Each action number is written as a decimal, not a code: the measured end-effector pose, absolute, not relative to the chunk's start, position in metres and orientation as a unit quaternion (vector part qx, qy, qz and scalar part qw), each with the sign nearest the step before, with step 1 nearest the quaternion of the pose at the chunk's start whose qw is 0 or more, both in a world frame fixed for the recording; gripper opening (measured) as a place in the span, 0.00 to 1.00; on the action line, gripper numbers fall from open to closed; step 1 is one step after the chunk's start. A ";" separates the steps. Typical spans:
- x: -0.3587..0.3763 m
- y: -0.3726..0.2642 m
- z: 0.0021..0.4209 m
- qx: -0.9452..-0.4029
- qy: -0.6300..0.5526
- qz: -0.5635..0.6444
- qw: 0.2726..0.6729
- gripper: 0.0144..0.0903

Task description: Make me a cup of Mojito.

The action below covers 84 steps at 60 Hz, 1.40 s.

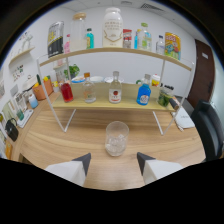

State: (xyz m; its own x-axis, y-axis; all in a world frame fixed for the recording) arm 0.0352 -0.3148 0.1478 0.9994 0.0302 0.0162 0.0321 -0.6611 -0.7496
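Gripper view: tool (pixel 114 161) spread wide, released, glass (pixel 117 138) standing on the table (pixel 60 142) just ahead, lined up for grasping.

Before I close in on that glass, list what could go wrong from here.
1. The clear round drinking glass stands free on the wooden table, just ahead of the open gripper; a jaw that meets it off-centre could probably tip it or push it away.
2. The glass seems to hold ice already, so a knock might spill it.
3. Reaching beyond it, the jaws could strike the clear bottle with the red label on the lower shelf.
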 end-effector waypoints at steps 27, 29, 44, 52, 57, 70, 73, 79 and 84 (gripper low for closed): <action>0.063 -0.355 0.151 -0.914 -0.026 -0.004 0.406 0.95; 0.071 -0.357 0.154 -0.914 -0.025 -0.004 0.406 0.95; 0.141 -0.316 0.199 -0.899 -0.014 -0.014 0.437 0.95; 0.176 -0.266 0.219 -0.887 -0.011 -0.020 0.460 0.95; 0.187 -0.236 0.224 -0.883 -0.014 -0.016 0.468 0.95; 0.202 -0.178 0.203 -0.890 -0.026 -0.006 0.456 0.95; 0.205 -0.170 0.195 -0.892 -0.029 -0.007 0.450 0.94; 0.213 -0.159 0.180 -0.899 -0.029 -0.014 0.436 0.85; 0.214 -0.154 0.168 -0.907 -0.029 -0.008 0.420 0.66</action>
